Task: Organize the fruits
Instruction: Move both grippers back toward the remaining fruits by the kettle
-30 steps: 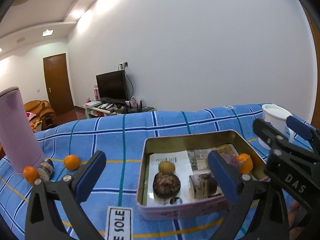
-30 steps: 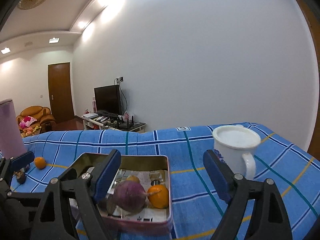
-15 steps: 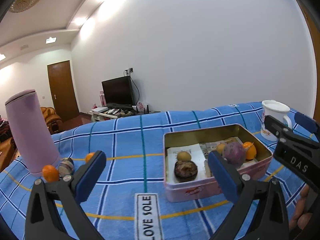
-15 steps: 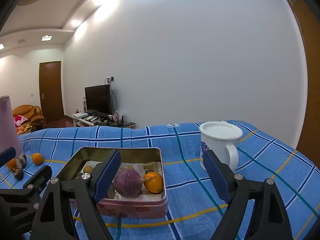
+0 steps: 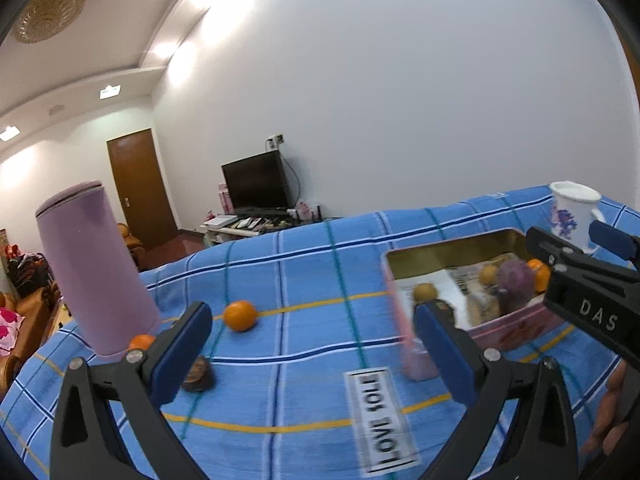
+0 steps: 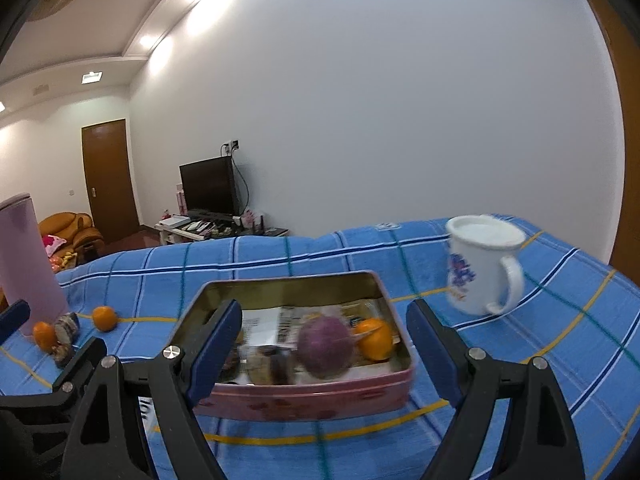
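Left tool point(image 5: 312, 346) and right tool point(image 6: 324, 344) both gape wide, empty.

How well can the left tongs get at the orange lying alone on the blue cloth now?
Probably yes. The left tongs stand open and empty, and the orange lies apart from the purple flask, with bare cloth before it.

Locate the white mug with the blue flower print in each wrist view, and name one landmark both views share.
Left wrist view: the white mug stands at the far right edge, beyond the tin box.
Right wrist view: the mug stands right of centre, right of the tin box, handle turned to the right.
Shared landmark: the pink tumbler, at the left in both.
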The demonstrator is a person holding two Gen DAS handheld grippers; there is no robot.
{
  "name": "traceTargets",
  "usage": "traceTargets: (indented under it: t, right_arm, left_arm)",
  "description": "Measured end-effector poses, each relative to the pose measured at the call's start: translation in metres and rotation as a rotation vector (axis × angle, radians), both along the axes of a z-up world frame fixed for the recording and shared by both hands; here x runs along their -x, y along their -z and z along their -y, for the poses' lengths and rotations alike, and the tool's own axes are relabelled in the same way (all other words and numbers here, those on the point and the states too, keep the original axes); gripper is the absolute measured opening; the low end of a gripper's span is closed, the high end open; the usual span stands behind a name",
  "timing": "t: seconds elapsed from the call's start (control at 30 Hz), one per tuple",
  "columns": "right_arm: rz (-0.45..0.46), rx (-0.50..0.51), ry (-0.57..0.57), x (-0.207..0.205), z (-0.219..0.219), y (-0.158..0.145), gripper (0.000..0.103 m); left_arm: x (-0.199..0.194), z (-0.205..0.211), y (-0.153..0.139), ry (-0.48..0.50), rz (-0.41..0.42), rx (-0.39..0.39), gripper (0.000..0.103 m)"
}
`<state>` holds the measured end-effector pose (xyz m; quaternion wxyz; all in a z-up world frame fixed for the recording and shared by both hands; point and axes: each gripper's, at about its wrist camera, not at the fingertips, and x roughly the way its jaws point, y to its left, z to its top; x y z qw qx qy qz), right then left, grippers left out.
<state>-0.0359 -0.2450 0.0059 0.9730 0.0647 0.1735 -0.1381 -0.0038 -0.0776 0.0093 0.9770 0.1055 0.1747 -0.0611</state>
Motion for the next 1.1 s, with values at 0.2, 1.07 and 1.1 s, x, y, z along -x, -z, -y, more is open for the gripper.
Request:
traceTargets:
  t: [0.2, 1.07, 1.1]
  right_arm:
    - [-0.009, -0.044, -0.037, -0.016, -0.027, 0.003, 0.085]
    - [-0.062, -0.068, -0.265, -0.078, -0.150, 0.012, 0.085]
    - [-0.069, -0.069, -0.281, -0.081, -0.155, 0.012, 0.085]
  left_arm:
    - [-0.012, -0.031, 0.002, -0.038, -0.027, 0.021, 0.103]
    - [-0.066, -0.167, 0.011, -0.302, -0.121, 0.066, 0.103]
    - [-0.069, -0.173, 0.012, -0.323, -0.126, 0.058, 0.103]
